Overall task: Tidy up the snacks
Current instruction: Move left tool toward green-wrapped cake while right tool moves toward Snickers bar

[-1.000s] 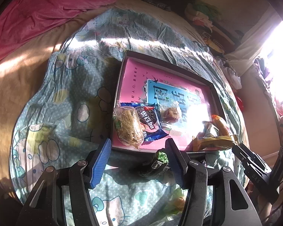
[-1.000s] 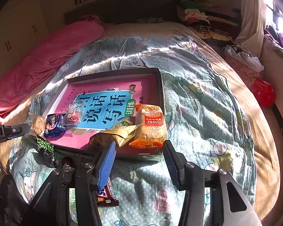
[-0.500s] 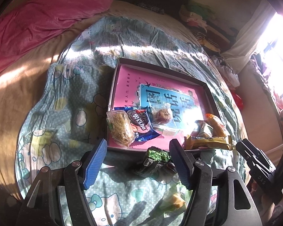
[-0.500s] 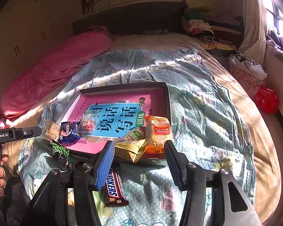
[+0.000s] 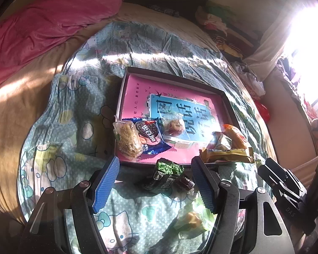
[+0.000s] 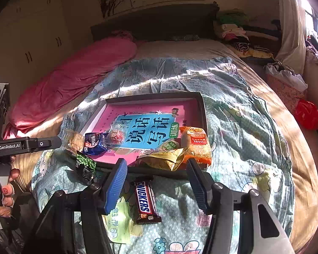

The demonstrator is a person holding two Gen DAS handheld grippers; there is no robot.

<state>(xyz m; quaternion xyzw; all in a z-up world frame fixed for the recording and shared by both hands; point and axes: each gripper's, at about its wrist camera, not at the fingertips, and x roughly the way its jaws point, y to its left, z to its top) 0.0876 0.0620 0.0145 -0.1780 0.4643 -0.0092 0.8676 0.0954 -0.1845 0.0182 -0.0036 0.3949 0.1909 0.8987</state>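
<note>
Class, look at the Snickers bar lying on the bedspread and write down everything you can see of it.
The Snickers bar is a sealed, oblong packet in glossy dark brown wrapping with white lettering along its length. It lies flat on the patterned bedspread, just outside the near rim of the box, pointing roughly toward it. A pale green packet lies beside it. It shows between the right gripper fingers, whose opening jaws do not touch it.

From my left gripper I look down on a cartoon-print quilt. Its blue pads stand apart, empty, above a green-and-black packet lying on the quilt just outside the tray. Inside the tray, on a pink book, I see a clear-wrapped biscuit, a blue Oreo pack, a round cake in clear wrap, and yellow and orange packets over the near edge. My right gripper shows at the right. A pink blanket lies far left.
</note>
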